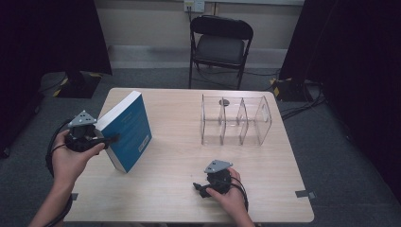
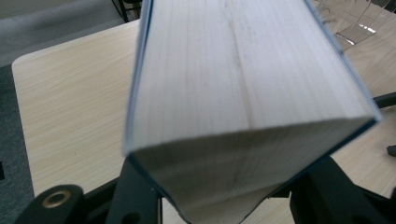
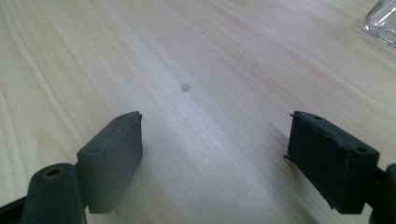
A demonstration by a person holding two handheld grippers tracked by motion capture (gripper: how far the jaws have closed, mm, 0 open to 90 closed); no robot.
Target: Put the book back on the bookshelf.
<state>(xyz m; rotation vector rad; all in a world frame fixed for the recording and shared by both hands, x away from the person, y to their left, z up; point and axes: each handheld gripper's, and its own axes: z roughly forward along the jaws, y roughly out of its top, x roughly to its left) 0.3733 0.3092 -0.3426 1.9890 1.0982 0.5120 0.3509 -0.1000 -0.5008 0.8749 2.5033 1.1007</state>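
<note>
1. High view: the left gripper [image 1: 108, 139] clamps the blue book [image 1: 127, 130], tilted on edge at the table's [image 1: 179, 189] left side; the right gripper [image 1: 197, 187] rests near the front edge.
2. Left gripper view: the jaws press both covers of the book [image 2: 233, 93] (page block facing the camera).
3. Right gripper view: jaws spread wide — nothing between them — over bare table [image 3: 196, 60].

Bare pale wooden table [image 1: 175, 165] lies open between the tilted thick blue-covered book [image 1: 127, 130] and the clear acrylic divider rack [image 1: 235, 120].

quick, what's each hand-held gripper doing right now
Left hand-held gripper: closed on the blue book, which is tilted up on the table.
Right hand-held gripper: open, holding nothing, low over the table.
</note>
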